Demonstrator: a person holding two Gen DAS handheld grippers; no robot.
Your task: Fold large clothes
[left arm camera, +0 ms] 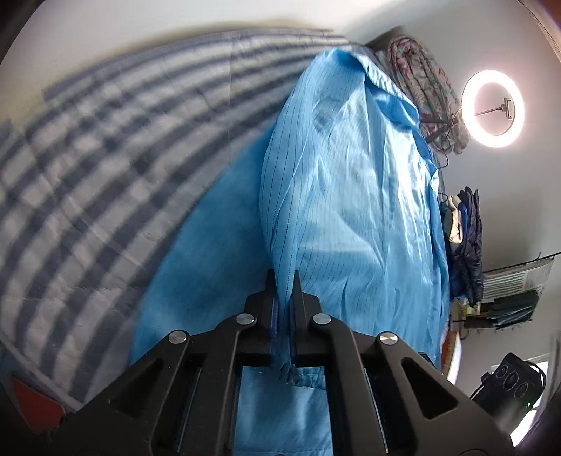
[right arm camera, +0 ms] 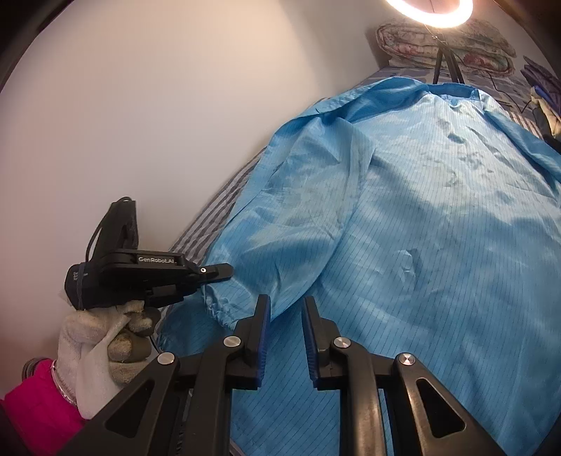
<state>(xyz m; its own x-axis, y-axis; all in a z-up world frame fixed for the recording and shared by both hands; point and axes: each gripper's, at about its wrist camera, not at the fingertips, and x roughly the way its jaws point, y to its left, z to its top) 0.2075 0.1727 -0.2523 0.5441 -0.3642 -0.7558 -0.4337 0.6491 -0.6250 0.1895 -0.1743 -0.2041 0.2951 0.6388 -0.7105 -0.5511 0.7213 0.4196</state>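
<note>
A large light-blue pinstriped garment (right arm camera: 438, 210) lies spread on the striped bed cover (left arm camera: 87, 158). Its left sleeve (right arm camera: 280, 224) rests folded against the body, with the gathered cuff (right arm camera: 214, 301) at the near end. My left gripper (left arm camera: 283, 280) is shut on a pinched ridge of the blue fabric (left arm camera: 350, 193), which rises from between its fingers. In the right wrist view the left gripper (right arm camera: 224, 270) sits at the cuff, held by a gloved hand (right arm camera: 94, 336). My right gripper (right arm camera: 285, 308) hovers open over the sleeve's lower edge, its pads not pressing on the cloth.
A lit ring light (right arm camera: 427, 10) on a stand is at the far end of the bed, with a folded floral quilt (right arm camera: 445, 42) behind it. A pile of dark clothes (left arm camera: 463, 238) lies along the right side. A pale wall (right arm camera: 140, 105) borders the left.
</note>
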